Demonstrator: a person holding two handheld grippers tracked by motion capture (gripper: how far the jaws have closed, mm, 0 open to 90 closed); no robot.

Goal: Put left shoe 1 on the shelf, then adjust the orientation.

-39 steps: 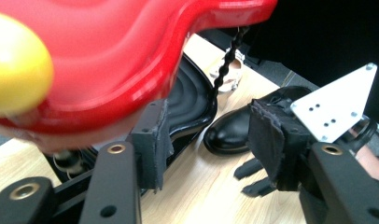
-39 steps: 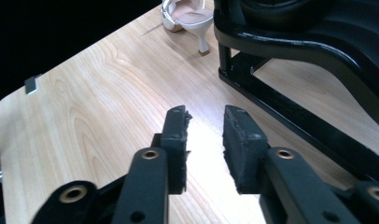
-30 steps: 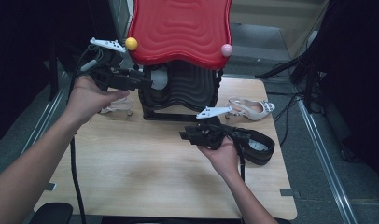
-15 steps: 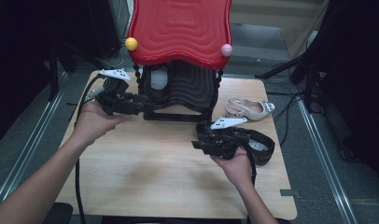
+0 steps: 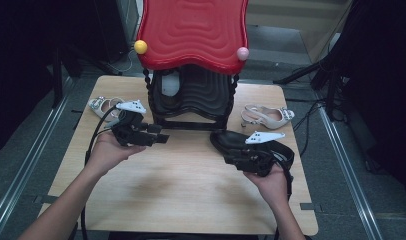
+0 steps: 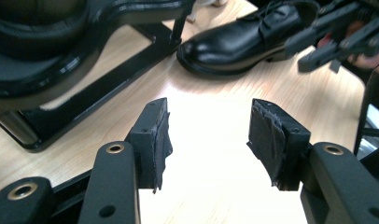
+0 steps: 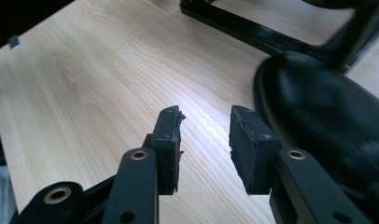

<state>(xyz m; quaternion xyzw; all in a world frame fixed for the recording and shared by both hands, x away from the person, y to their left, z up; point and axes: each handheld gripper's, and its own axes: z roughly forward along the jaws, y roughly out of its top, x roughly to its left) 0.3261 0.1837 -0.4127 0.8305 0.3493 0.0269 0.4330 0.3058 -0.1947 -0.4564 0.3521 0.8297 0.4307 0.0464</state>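
Now both grippers hover low over the table (image 5: 181, 190), each with nothing between its pads. Left gripper (image 5: 163, 138) has its jaws wide apart, pointing toward the black shoe (image 5: 231, 141), which lies on the wood just in front of the rack (image 5: 193, 107). Right gripper (image 5: 230, 161) sits just beside that shoe, its jaws partly open and just closing a little; a pale shoe (image 5: 267, 116) lies behind.

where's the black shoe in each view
High view: black shoe lies right of centre on the table, partly under the right gripper.
Left gripper view: top, right of centre.
Right gripper view: right edge.
Shared landmark: black stand base.
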